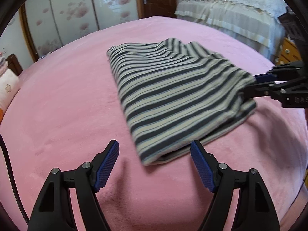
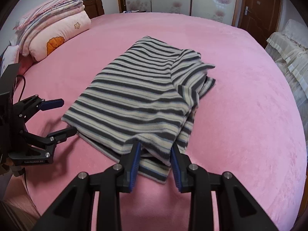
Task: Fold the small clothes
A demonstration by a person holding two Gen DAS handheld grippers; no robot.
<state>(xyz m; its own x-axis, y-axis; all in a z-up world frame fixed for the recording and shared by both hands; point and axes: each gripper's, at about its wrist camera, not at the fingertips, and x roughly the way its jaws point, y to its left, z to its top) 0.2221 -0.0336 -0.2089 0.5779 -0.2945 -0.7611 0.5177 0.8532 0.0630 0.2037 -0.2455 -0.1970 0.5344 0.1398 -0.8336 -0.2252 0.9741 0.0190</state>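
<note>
We see one striped garment [image 2: 134,96] | grey-cream with dark bands | folded into a rough rectangle, layers stacked | lying mid pink bed [image 2: 240,77] | near edge lifted, slightly rumpled

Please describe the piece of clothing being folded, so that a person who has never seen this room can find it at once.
Look at the wide pink bed. Near its middle lies a striped garment, partly folded, with the right gripper at its near edge. Its dark and cream stripes set it apart from the plain pink folded blankets stacked by the headboard.
</note>
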